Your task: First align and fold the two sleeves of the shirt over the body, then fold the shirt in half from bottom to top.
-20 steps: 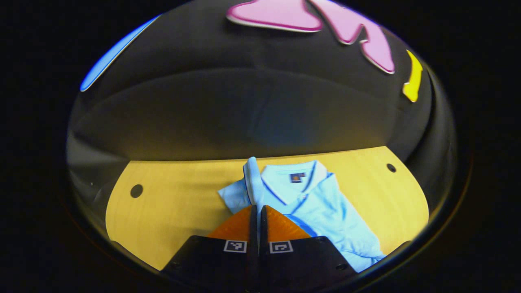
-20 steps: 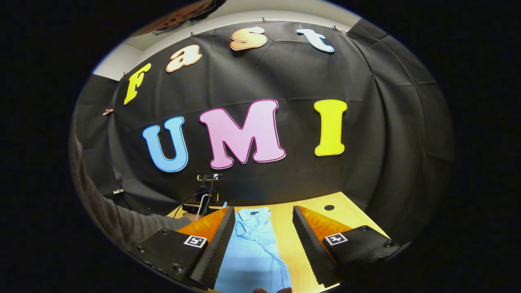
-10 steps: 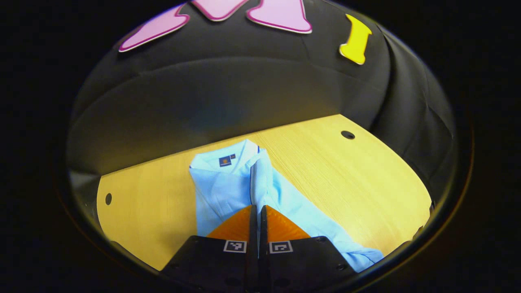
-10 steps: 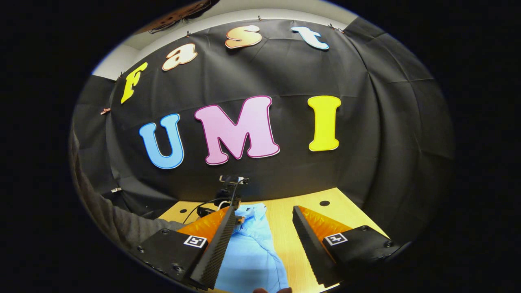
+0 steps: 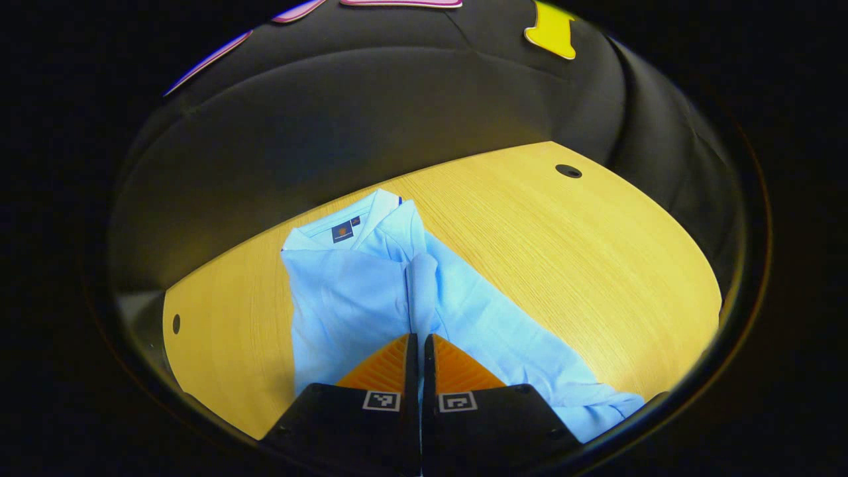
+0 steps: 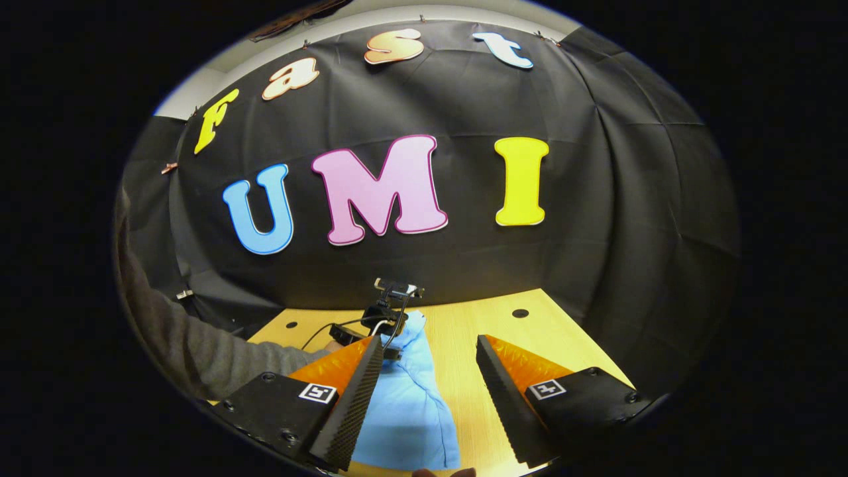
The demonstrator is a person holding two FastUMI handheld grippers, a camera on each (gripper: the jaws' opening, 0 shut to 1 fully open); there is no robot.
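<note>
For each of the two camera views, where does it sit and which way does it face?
Left gripper view: rides the left hand-held gripper, looking down over the shirt on the table; its fingers are together on a fold.
Right gripper view: rides the right hand-held gripper, fingers apart, facing the booth wall; a sleeve shows.
Shared: shirt and table.
</note>
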